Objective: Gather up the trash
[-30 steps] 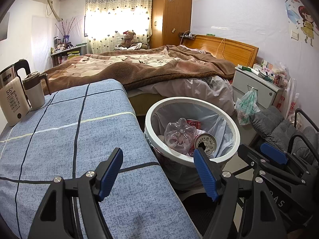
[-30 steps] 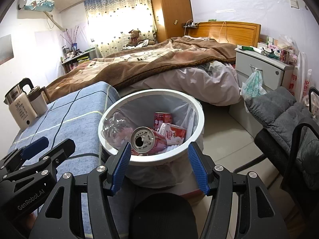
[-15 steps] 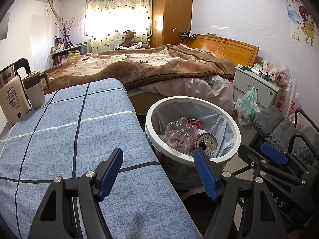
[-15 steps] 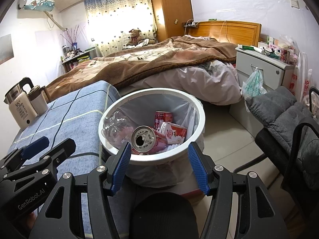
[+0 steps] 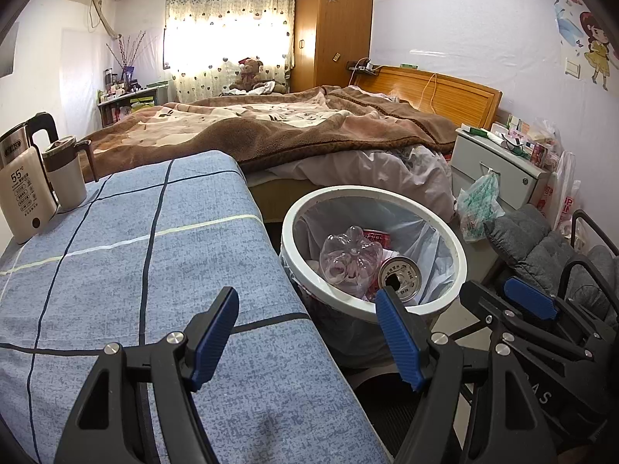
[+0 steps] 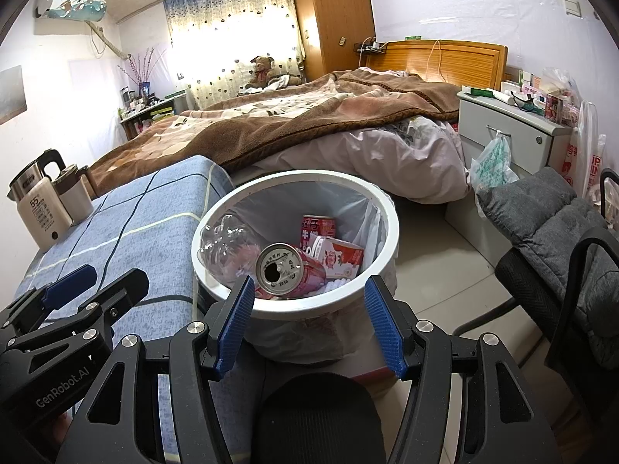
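Note:
A white round trash bin (image 6: pixel 381 208) with a plastic liner stands on the floor beside the blue checked table (image 5: pixel 116 255). In it lie a clear plastic bottle (image 6: pixel 226 245), a red can (image 6: pixel 286 270) with its open top facing me, a second red can (image 6: pixel 317 228) and a red-and-white carton (image 6: pixel 340 259). The bin (image 5: pixel 445 232), bottle (image 5: pixel 348 257) and can (image 5: pixel 398 276) also show in the left wrist view. My left gripper (image 5: pixel 305 332) is open and empty over the table's near right edge. My right gripper (image 6: pixel 309 319) is open and empty just short of the bin's near rim.
A kettle (image 5: pixel 21 189) and a mug (image 5: pixel 67 174) stand at the table's far left. A bed (image 6: pixel 309 116) lies behind the bin. A grey nightstand (image 6: pixel 514 131) with a hanging bag (image 6: pixel 491 162) and a dark cushioned chair (image 6: pixel 561 232) are at the right.

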A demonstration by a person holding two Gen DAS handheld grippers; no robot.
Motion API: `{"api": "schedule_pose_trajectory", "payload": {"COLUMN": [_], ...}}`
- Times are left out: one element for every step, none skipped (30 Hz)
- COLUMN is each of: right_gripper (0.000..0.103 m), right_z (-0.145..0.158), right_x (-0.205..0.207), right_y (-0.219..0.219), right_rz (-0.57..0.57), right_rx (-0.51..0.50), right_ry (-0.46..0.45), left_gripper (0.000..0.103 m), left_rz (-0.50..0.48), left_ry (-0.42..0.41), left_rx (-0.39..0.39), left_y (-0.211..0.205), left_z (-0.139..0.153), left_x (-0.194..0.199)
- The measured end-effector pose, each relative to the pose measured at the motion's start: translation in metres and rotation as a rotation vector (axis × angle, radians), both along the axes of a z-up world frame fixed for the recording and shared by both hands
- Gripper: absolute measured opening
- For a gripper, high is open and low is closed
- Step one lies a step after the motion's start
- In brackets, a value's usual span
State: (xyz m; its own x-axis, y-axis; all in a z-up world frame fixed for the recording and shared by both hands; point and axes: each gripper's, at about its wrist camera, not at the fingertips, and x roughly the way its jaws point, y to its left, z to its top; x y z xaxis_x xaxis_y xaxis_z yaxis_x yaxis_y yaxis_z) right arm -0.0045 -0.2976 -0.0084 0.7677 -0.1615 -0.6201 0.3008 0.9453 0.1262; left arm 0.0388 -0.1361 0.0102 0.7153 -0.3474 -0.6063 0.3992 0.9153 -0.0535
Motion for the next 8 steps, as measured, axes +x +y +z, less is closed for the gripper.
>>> {"api": "schedule_pose_trajectory", "payload": {"right_gripper": [0.06, 0.06, 0.06, 0.06, 0.06, 0.06, 0.06, 0.06], "right_z": [-0.0001, -0.0001, -0.0002, -0.0003, -0.0004, -0.0003, -0.0001, -0.0001], "right_x": [0.0002, 0.0001, 0.0002, 0.0002, 0.0001, 0.0001, 0.0002, 0.0002], "right_y": [-0.0002, -0.0001, -0.0001, 0.0003, 0.0005, 0.0002, 0.0, -0.0001], "right_rz": [0.0, 0.0, 0.0, 0.0, -0.001, 0.0, 0.0, 0.0], "right_rx": [0.0, 0.0, 0.0, 0.0, 0.0, 0.001, 0.0, -0.001], "right_ry": [0.0, -0.001, 0.0, 0.0, 0.0, 0.0, 0.001, 0.0], "left_gripper": [0.075, 0.075, 0.075, 0.075, 0.075, 0.075, 0.075, 0.075], "left_rz": [0.001, 0.001, 0.0, 0.001, -0.001, -0.001, -0.001, -0.001], "left_ry": [0.0, 0.001, 0.001, 0.001, 0.002, 0.003, 0.004, 0.003], "left_rx": [0.0, 0.001, 0.001, 0.0, -0.001, 0.0, 0.0, 0.0], "left_y": [0.0001, 0.0002, 0.0001, 0.0002, 0.0004, 0.0, -0.0005, -0.0006], "left_z": [-0.0001, -0.0001, -0.0001, -0.0001, 0.0001, -0.0002, -0.0003, -0.0003], "left_x": [0.0, -0.0008, -0.0004, -0.0001, -0.0009, -0.0007, -0.0014, -0.0017]}}
